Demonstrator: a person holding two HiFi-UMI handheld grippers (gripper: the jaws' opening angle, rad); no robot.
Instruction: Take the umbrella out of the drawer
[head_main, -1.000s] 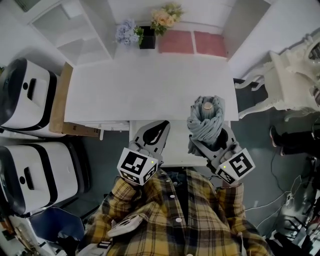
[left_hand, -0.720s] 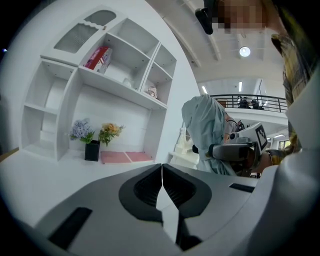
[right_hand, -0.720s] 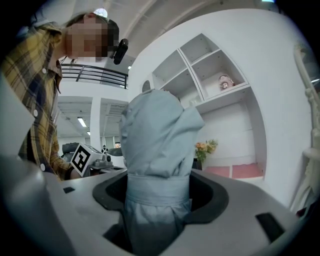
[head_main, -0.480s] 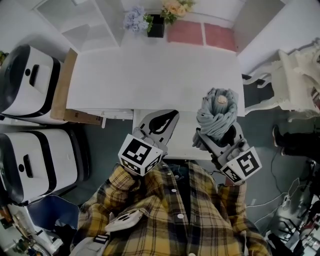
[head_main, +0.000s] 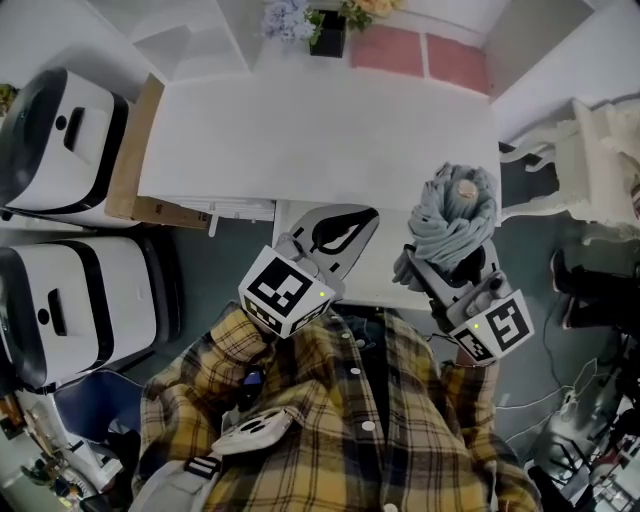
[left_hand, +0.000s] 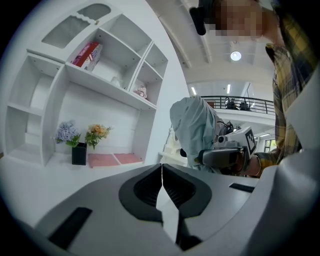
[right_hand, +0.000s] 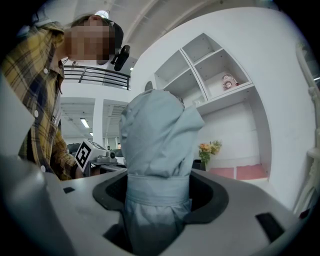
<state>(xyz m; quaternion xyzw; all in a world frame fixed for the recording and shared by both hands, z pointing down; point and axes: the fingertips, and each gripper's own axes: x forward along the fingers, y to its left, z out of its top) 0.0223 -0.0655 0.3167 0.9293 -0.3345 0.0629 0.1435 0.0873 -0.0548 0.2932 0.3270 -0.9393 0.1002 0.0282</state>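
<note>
A folded grey-blue umbrella (head_main: 455, 215) stands upright in my right gripper (head_main: 452, 268), above the right end of the open white drawer (head_main: 388, 272). In the right gripper view the umbrella (right_hand: 157, 132) fills the gap, and the right gripper (right_hand: 159, 187) is shut on its strapped lower part. My left gripper (head_main: 360, 214) hovers over the drawer's left part, jaws together with nothing in them. In the left gripper view the left gripper (left_hand: 161, 167) is shut, and the umbrella (left_hand: 195, 130) shows to its right.
The white desk top (head_main: 320, 130) lies beyond the drawer, with a flower vase (head_main: 325, 18) and pink mats (head_main: 420, 52) at its back. Two white appliances (head_main: 60, 150) (head_main: 70, 320) stand at the left, a white chair (head_main: 590, 170) at the right. White shelves (left_hand: 100, 75) rise behind the desk.
The head view has drifted, so everything sits lower right in the picture. The right gripper still holds the umbrella upright. Both grippers keep about the same place over the drawer.
</note>
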